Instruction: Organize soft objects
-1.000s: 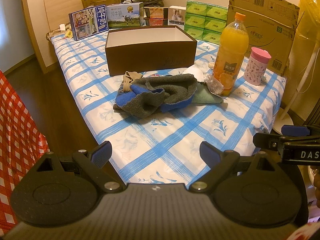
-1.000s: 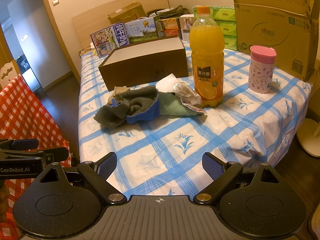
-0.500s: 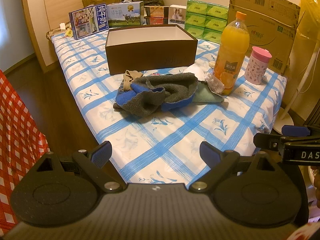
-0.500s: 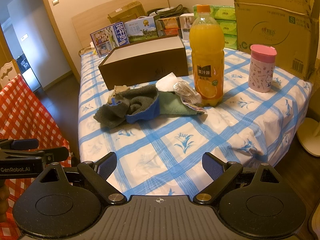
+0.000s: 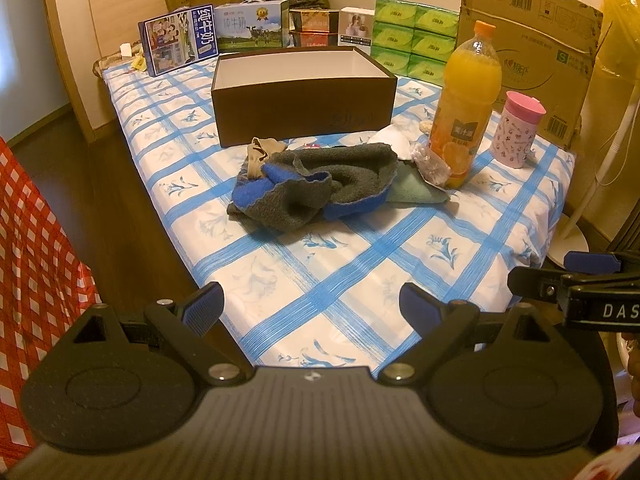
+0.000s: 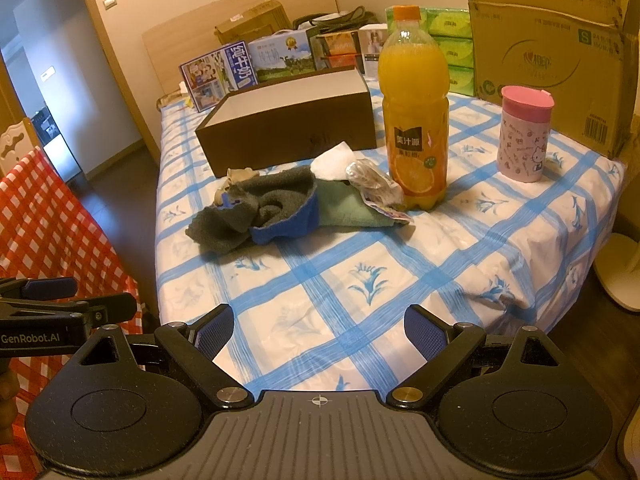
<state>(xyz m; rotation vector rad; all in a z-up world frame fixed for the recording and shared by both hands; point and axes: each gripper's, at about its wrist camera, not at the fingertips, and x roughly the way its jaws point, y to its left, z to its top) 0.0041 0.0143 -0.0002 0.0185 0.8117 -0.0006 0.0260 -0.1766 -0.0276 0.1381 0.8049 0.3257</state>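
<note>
Grey-blue towel well beyond empty, wide-open left hand-held gripper

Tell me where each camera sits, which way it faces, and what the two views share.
Left wrist: behind the open left claw, facing up the blue-checked bedsheet at the grey-and-blue towel heap; the right claw juts in at right.
Right wrist: behind the open right claw, facing the same heap from further right; the left claw juts in at left.
Shared: towel heap, open brown cardboard box, orange juice bottle.
</note>
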